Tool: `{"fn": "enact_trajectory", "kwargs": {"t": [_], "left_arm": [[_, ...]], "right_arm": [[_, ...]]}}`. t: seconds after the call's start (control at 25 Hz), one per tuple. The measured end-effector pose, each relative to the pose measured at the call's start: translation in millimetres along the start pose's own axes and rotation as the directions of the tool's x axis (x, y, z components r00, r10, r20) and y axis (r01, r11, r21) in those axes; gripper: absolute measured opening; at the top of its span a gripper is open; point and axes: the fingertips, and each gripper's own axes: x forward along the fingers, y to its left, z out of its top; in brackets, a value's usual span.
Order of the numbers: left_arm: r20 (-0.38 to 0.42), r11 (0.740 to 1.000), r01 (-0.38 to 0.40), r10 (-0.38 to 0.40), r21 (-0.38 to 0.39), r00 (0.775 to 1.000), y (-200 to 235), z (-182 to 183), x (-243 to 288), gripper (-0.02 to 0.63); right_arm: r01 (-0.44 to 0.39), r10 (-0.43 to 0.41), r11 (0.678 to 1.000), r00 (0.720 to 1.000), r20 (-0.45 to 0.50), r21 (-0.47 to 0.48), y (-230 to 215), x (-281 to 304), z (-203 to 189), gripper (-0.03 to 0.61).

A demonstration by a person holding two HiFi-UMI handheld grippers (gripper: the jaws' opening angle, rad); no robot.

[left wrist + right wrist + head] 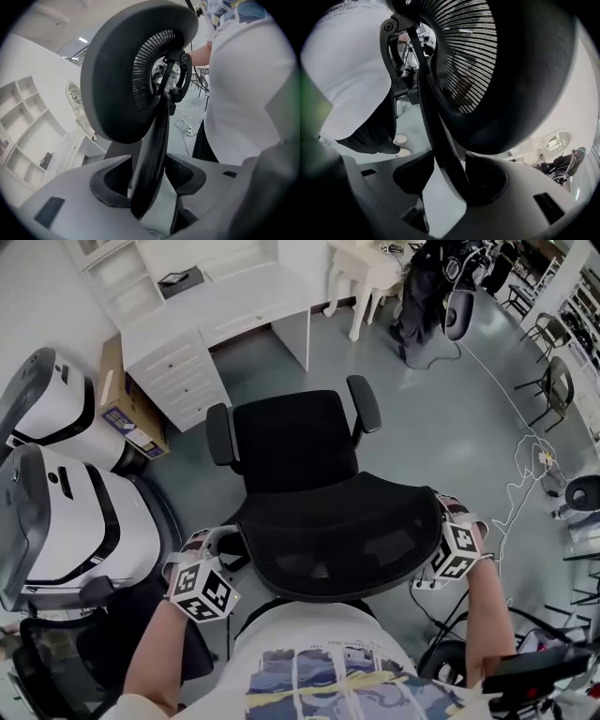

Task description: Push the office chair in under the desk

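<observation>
**Inspector:** Position of the office chair?

**Assistant:** On the grey floor, short of the white desk. It faces the desk's opening and is not yet under it. The person stands directly behind.

**Inspector:** Grippers?

**Assistant:** The left gripper and right gripper each straddle 1 side of the backrest rim. Both sets of jaws stand apart. The rim leans on 1 pad, with a gap at the other. Nothing is clamped.

**Inspector:** Hazards?

**Assistant:** 3, in my judgement. The thin, smooth, curved rim may slide out of the loose jaws. Uneven pushing may swing the chair toward the drawer unit. The 2 padded armrests may catch the desktop; clearance cannot be judged.

**Inspector:** Materials?

**Assistant:** Taut, ribbed black mesh in a hard matte frame with rounded edges. The floor is smooth.
</observation>
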Motion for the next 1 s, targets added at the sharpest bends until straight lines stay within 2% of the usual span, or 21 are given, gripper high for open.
{"fn": "enact_trajectory", "kwargs": {"t": [0.16, 0.4, 0.76, 1.0], "left_arm": [[-0.021, 1.000, -0.014, 0.014, 0.021, 1.000, 11, 2, 6, 0.216], [-0.024, 0.999, 0.005, -0.004, 0.045, 1.000, 33, 11, 23, 0.187], [-0.007, 0.999, 0.041, -0.041, 0.034, 0.999, 57, 26, 39, 0.170], [0.004, 0.998, 0.048, -0.048, 0.040, 0.999, 85, 27, 50, 0.156]], "right_arm": [[0.003, -0.003, 1.000, 1.000, 0.010, -0.018, -13, 6, 0, 0.219], [0.021, -0.020, 0.999, 0.999, 0.034, -0.041, -48, 20, -7, 0.219], [0.004, -0.001, 0.998, 0.999, 0.046, -0.060, -99, 36, -11, 0.225], [0.000, 0.001, 0.998, 1.000, 0.016, -0.055, -133, 56, -5, 0.210]]}}
